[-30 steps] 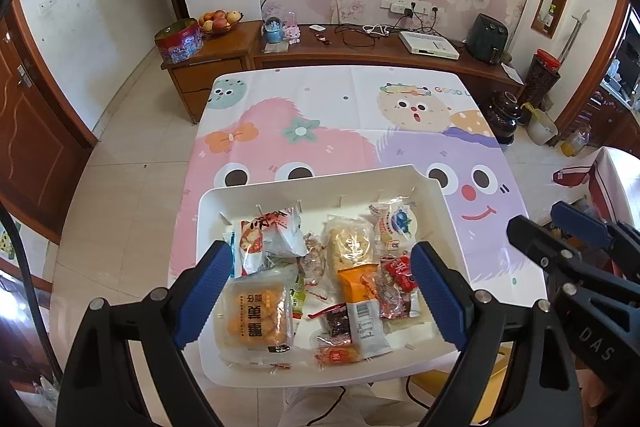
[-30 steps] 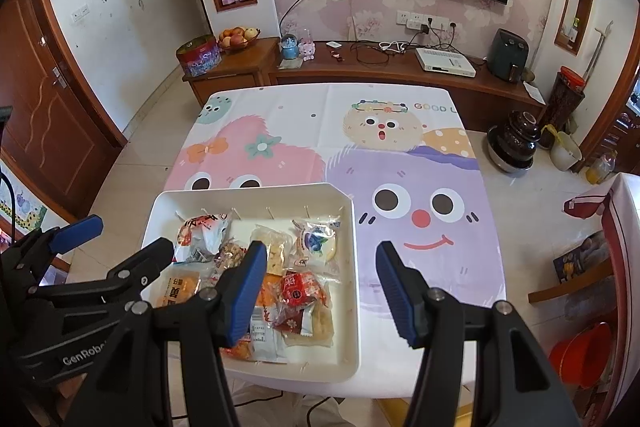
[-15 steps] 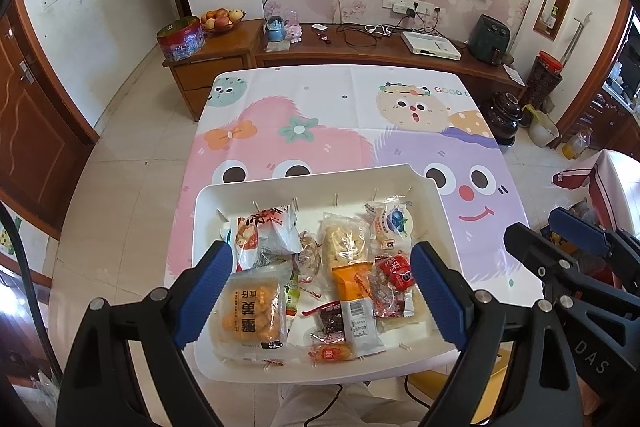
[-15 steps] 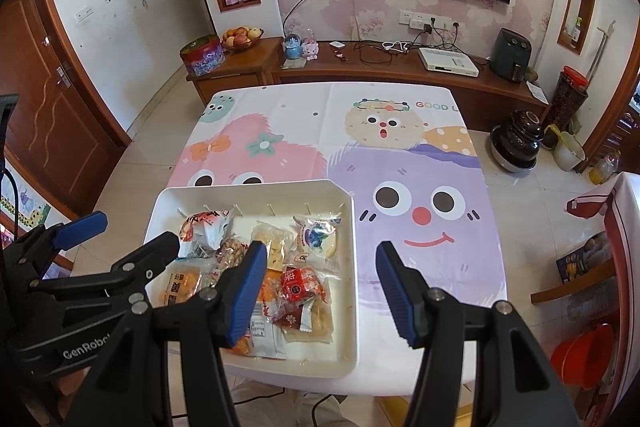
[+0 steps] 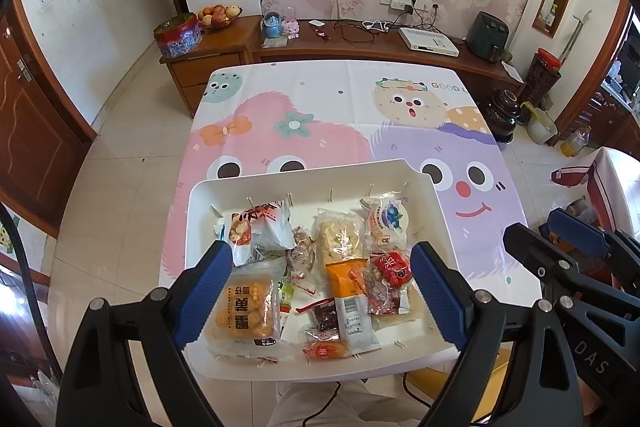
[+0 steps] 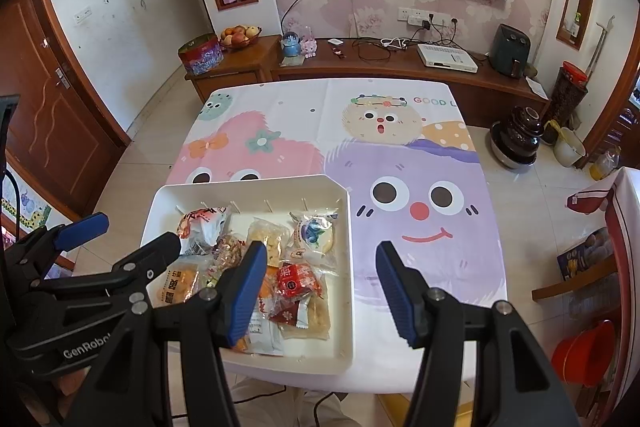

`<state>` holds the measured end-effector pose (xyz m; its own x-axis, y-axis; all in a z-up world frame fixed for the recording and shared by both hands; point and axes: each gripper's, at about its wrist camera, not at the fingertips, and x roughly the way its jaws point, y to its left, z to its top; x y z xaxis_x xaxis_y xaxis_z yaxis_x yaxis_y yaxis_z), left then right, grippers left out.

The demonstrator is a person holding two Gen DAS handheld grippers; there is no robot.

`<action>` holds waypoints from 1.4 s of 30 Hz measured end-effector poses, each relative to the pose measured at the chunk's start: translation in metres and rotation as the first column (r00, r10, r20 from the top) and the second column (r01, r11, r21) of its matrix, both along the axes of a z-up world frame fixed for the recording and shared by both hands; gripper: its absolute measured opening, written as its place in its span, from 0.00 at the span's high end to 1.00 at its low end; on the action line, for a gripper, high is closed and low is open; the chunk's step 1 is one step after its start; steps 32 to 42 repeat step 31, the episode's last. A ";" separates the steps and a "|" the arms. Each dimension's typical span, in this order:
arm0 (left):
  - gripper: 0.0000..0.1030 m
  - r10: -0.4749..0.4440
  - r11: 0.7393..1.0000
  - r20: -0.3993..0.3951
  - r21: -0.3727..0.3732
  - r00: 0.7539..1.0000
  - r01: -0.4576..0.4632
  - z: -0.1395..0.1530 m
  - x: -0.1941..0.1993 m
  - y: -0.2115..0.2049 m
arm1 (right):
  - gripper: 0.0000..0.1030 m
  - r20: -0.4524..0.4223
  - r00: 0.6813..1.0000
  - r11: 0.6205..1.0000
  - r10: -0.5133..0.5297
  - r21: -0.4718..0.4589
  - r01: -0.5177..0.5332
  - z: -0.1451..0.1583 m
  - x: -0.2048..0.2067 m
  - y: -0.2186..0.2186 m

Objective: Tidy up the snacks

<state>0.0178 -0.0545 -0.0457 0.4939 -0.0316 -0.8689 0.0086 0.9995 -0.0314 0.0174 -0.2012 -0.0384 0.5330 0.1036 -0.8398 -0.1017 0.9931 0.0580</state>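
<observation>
cartoon tablecloth (image 5: 320, 115) under a white tray (image 5: 304, 177) of heaped snacks (image 5: 320, 267); i hold left gripper (image 5: 320, 291) wide, right gripper (image 6: 320, 287) half-spread, both empty, above to choose.

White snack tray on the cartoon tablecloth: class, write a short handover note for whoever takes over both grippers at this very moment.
Left gripper: open, empty, held above the white tray.
Right gripper: open, empty, held above the tray's right wall and the tablecloth beside it.
Snacks: all lie in a loose pile in the tray, among them a yellow cake pack, a blueberry pack, a red packet and an orange-and-white packet.
Done: nothing sorted as far as can be seen; no snack lies outside the tray.
Left: pick the packets up and arrange them.
</observation>
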 end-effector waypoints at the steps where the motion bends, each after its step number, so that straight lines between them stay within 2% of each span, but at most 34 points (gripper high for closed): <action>1: 0.13 0.000 1.000 0.000 0.001 1.000 0.000 0.000 0.000 0.000 | 0.44 0.000 1.000 1.000 0.000 0.000 0.000 0.000 0.000 0.000; 42: 0.13 0.000 1.000 -0.002 -0.001 1.000 0.000 -0.001 0.001 0.004 | 0.45 0.003 1.000 1.000 0.007 0.005 -0.007 -0.005 -0.004 0.009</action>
